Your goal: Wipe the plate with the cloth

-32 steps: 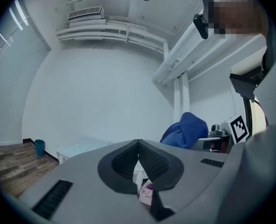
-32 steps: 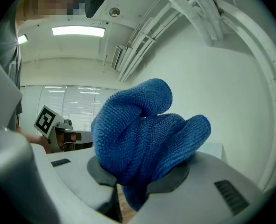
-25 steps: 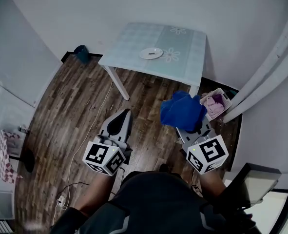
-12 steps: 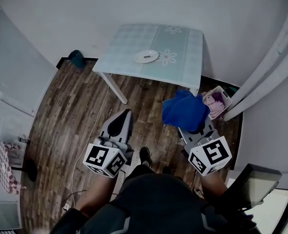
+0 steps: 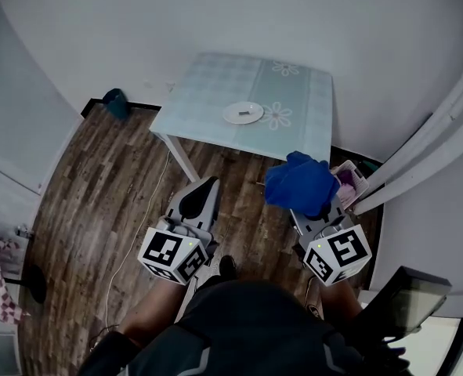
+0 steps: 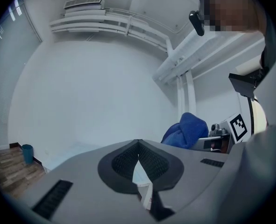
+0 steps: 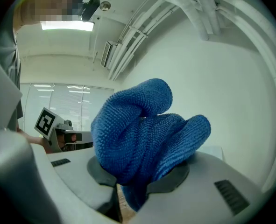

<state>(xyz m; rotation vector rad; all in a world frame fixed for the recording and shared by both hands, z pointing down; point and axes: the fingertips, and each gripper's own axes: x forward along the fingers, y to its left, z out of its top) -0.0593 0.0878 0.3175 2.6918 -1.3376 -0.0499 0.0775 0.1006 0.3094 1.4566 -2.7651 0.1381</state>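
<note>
A small white plate (image 5: 243,113) with a dark scrap on it lies on the pale green table (image 5: 207,92) ahead of me. My right gripper (image 5: 316,207) is shut on a bunched blue cloth (image 5: 300,182), which fills the right gripper view as a blue cloth (image 7: 142,134) bulging from between the jaws. My left gripper (image 5: 201,197) is held low beside it, jaws shut with nothing between them; its tips (image 6: 138,143) meet in the left gripper view. Both grippers hang over the wooden floor, short of the table.
A basket (image 5: 349,180) with pinkish things stands by the table's right leg. A teal bin (image 5: 115,103) sits at the wall to the left. A white cable (image 5: 141,222) trails over the floor. White pipes (image 5: 431,143) run along the right wall.
The table and plate have come nearer in the head view as I stepped forward. Both grippers keep their pose, the cloth still held.
</note>
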